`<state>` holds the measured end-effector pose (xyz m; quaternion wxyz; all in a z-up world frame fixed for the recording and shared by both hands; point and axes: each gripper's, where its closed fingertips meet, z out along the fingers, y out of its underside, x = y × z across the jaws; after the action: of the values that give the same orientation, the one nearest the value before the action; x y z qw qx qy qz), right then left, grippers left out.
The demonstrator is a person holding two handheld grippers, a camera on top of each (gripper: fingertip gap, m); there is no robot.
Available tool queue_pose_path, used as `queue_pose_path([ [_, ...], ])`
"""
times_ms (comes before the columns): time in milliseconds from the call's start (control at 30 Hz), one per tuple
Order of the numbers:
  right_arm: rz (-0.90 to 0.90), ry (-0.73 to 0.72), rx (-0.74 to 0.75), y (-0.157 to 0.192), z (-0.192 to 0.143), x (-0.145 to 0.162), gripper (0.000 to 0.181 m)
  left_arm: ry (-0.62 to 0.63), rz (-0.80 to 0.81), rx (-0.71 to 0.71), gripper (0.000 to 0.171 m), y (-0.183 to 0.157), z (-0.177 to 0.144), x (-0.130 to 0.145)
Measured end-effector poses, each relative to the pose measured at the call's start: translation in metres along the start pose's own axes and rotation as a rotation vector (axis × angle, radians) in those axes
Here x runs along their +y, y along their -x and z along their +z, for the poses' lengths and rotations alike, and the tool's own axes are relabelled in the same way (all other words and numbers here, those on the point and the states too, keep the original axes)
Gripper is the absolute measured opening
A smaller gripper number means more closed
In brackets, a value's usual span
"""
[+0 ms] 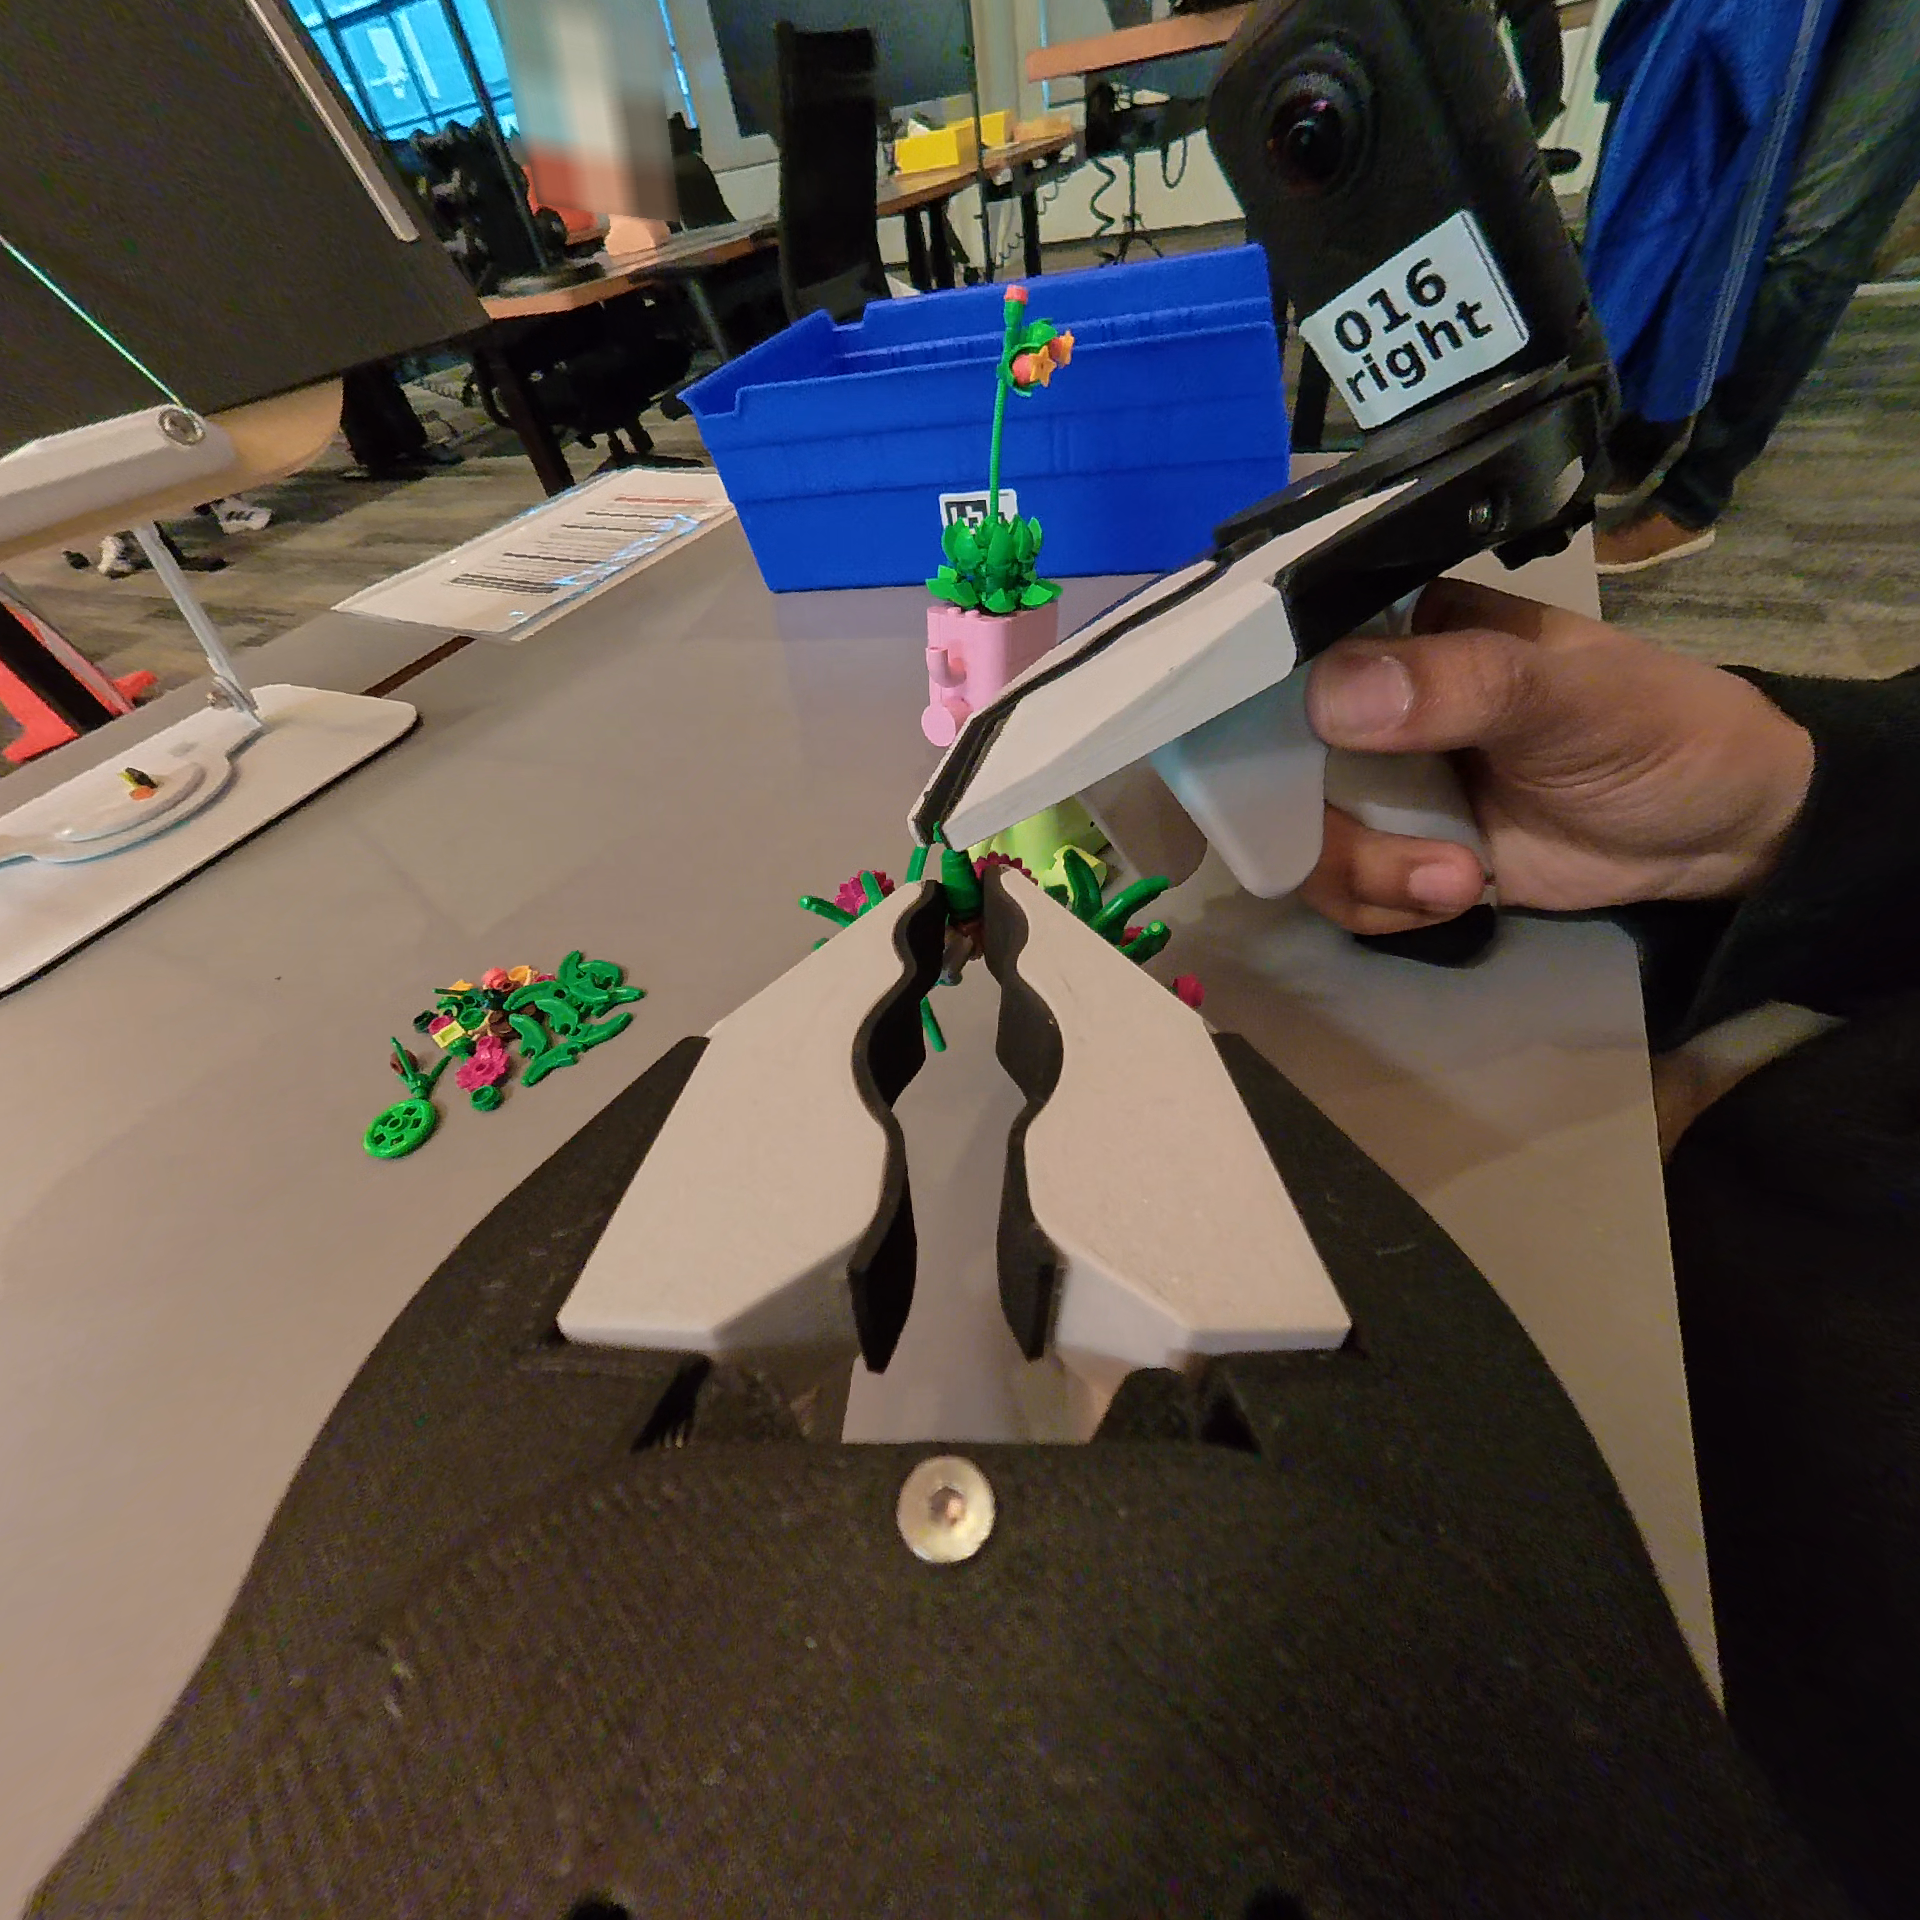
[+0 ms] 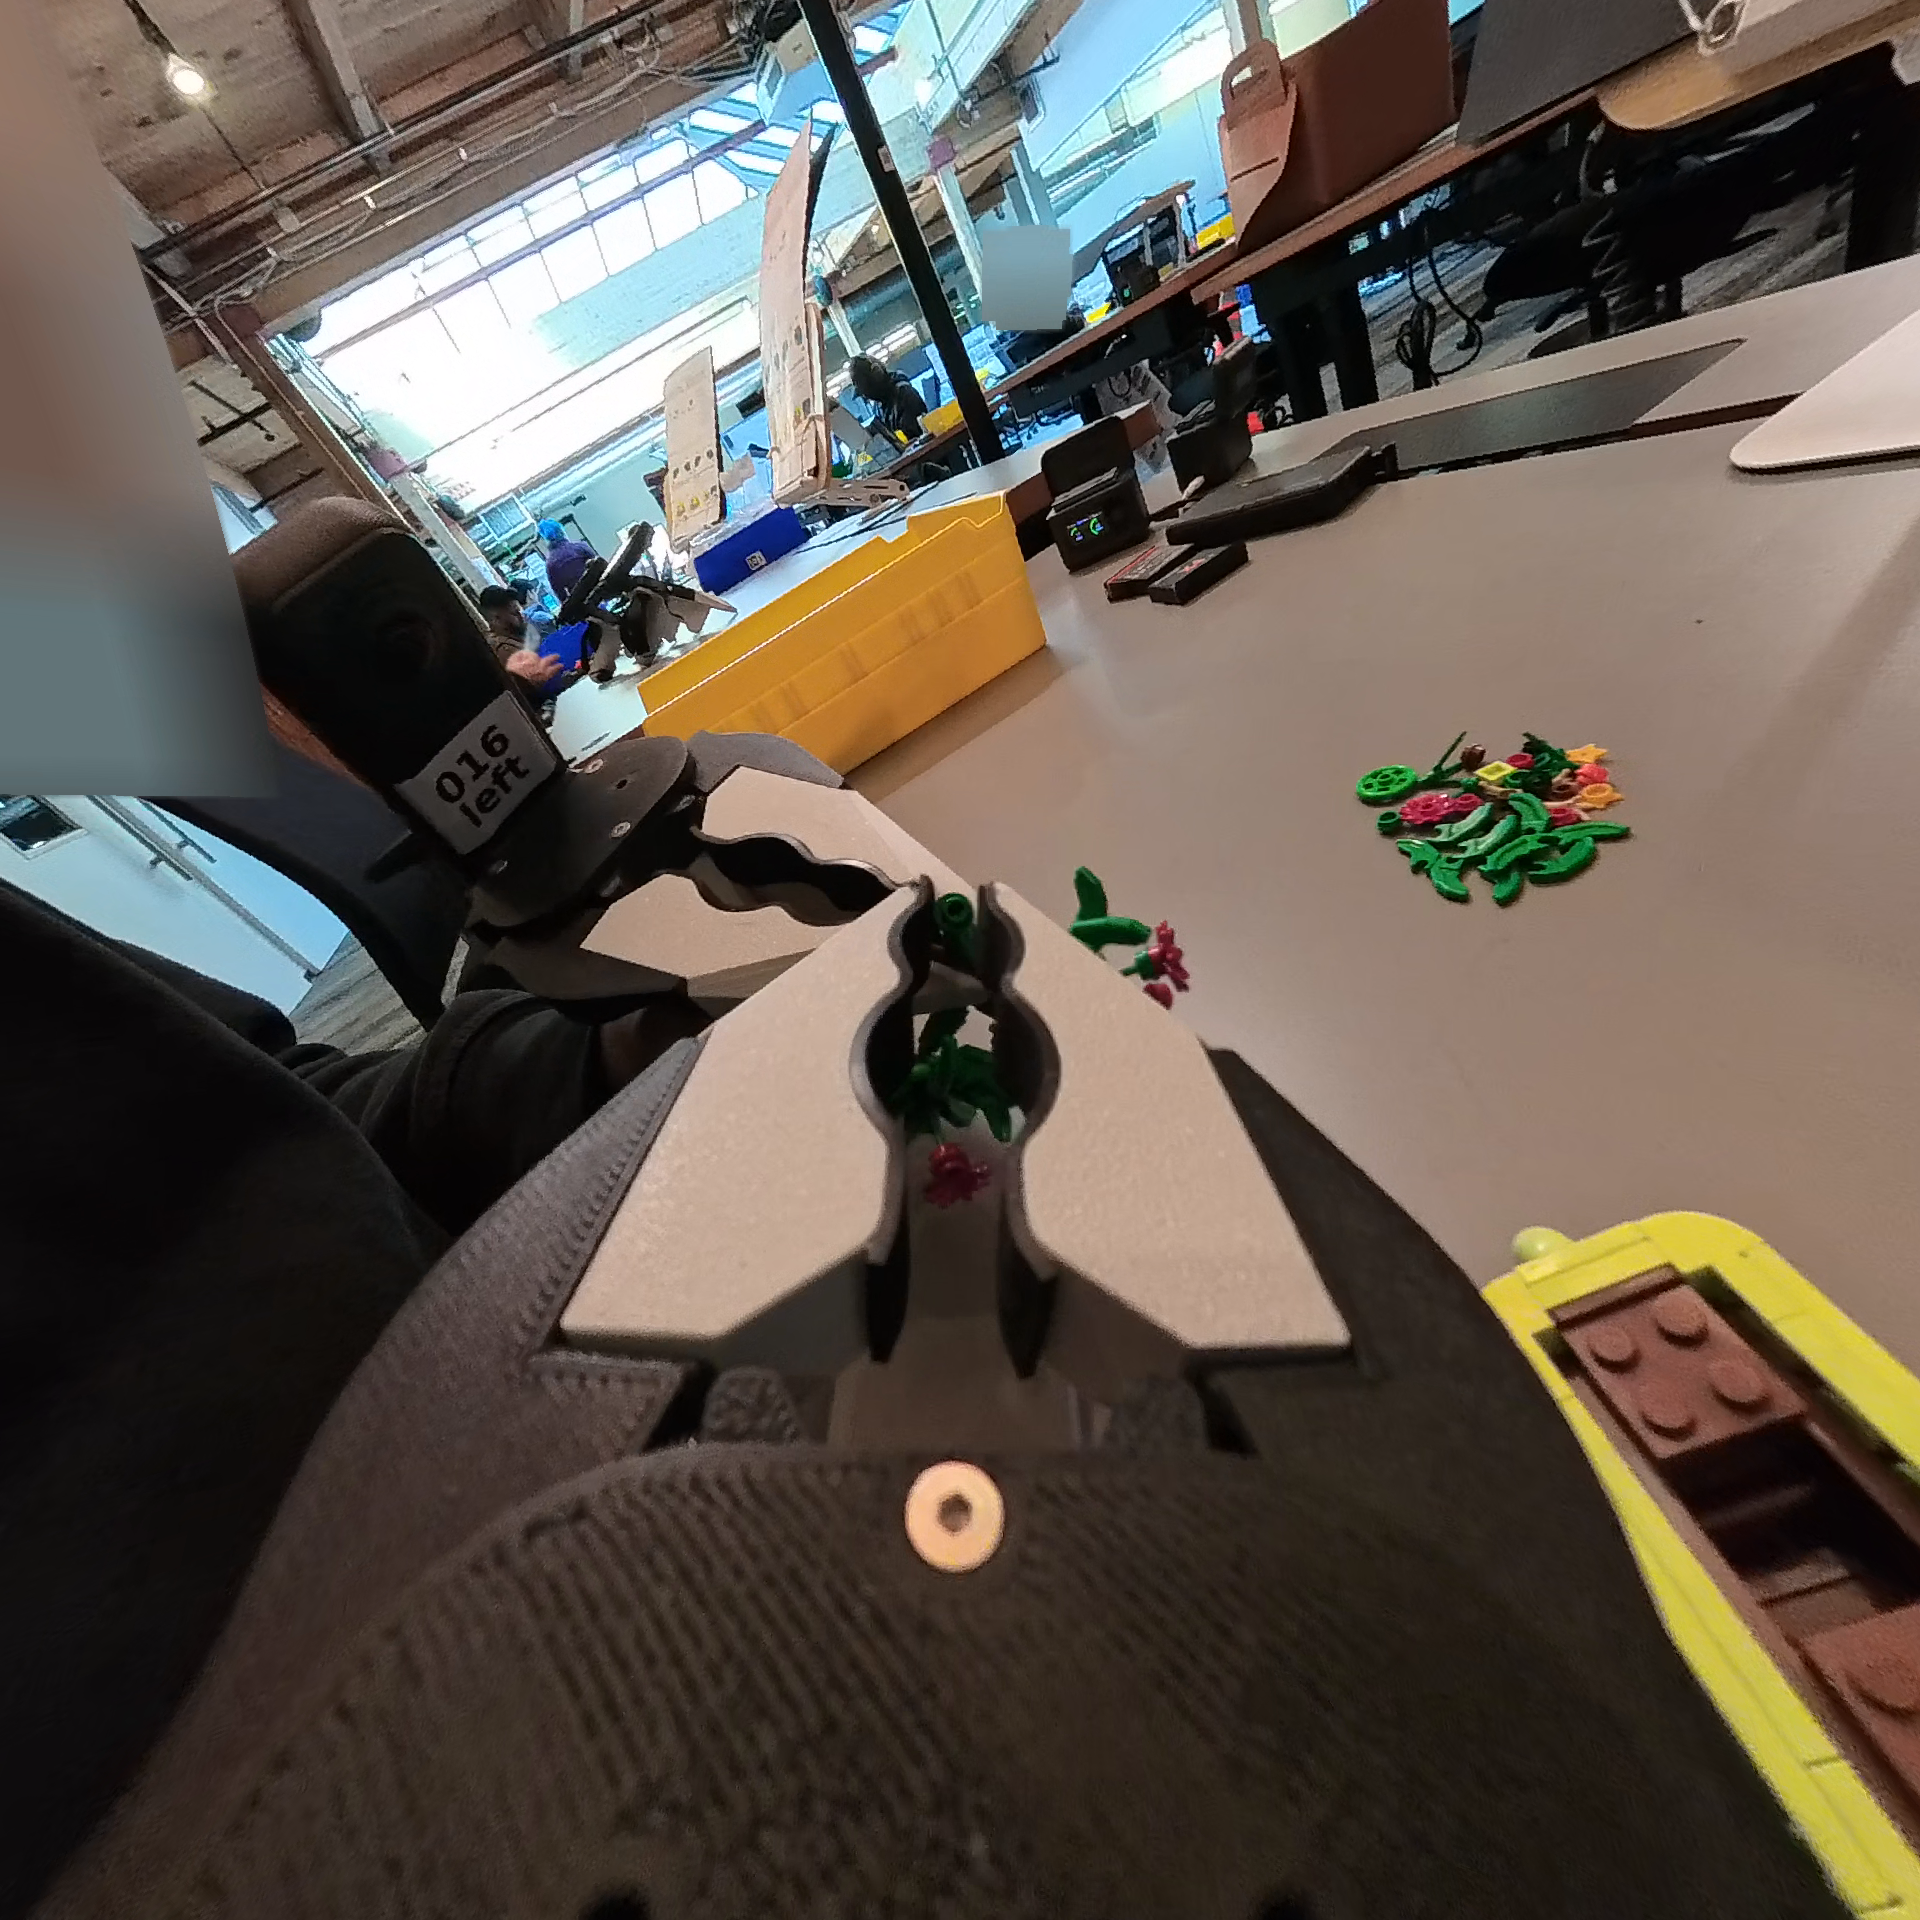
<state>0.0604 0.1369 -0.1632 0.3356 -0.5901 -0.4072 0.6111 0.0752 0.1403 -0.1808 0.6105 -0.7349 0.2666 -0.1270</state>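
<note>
The left gripper [image 1: 961, 904] is clenched on a small green toy-brick stem [image 1: 958, 883] that pokes up from between its tips. At about one o'clock from those tips, the right gripper [image 1: 927, 821] angles down with its tips just above the same stem. In the right wrist view the right gripper [image 2: 954, 914] is pinched on a green stem piece [image 2: 954, 914] at its tips, with green leaves and a magenta flower [image 2: 956, 1174] showing in the gap between its fingers; whether both tools hold one joined piece cannot be told. A hand [image 1: 1558, 769] grips the right gripper's white handle.

On the grey table [image 1: 623, 790], just past the tips, lie loose green stems and magenta blooms [image 2: 1138, 945]. A lime-green brick planter [image 2: 1704, 1455] with brown bricks inside sits at four o'clock in the right wrist view. At twelve o'clock in the left wrist view stands a pink brick pot [image 1: 987, 655] holding leafy greenery and a tall stalk topped with pink and orange blossoms. Behind it is a blue plastic bin [image 1: 987, 416]; its contents are hidden, and it bears a small black-and-white tag.

A pile of loose green, pink and yellow brick pieces [image 1: 509, 1029] lies at nine o'clock of the left gripper. A yellow bin [image 2: 862, 644] stands at eleven o'clock in the right wrist view. Each gripper carries a white printed label, and a laminated sheet [image 1: 551, 551] lies at eleven o'clock.
</note>
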Motion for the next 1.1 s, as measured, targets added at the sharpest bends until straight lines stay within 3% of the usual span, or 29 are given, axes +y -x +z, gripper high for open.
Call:
queue_pose_path([
  [433, 0.048, 0.019, -0.025, -0.001, 0.0, 0.003, 0.004, 0.008, -0.018, 0.012, 0.003, -0.001, 0.002, 0.001],
  [800, 0.144, -0.157, 0.014, -0.003, -0.005, -0.014, 0.003, -0.022, -0.088, 0.037, 0.006, -0.004, 0.005, -0.01],
  [1100, 0.179, -0.213, 0.033, 0.005, -0.006, -0.027, 0.002, -0.084, -0.098, 0.037, 0.006, -0.004, -0.002, -0.025],
])
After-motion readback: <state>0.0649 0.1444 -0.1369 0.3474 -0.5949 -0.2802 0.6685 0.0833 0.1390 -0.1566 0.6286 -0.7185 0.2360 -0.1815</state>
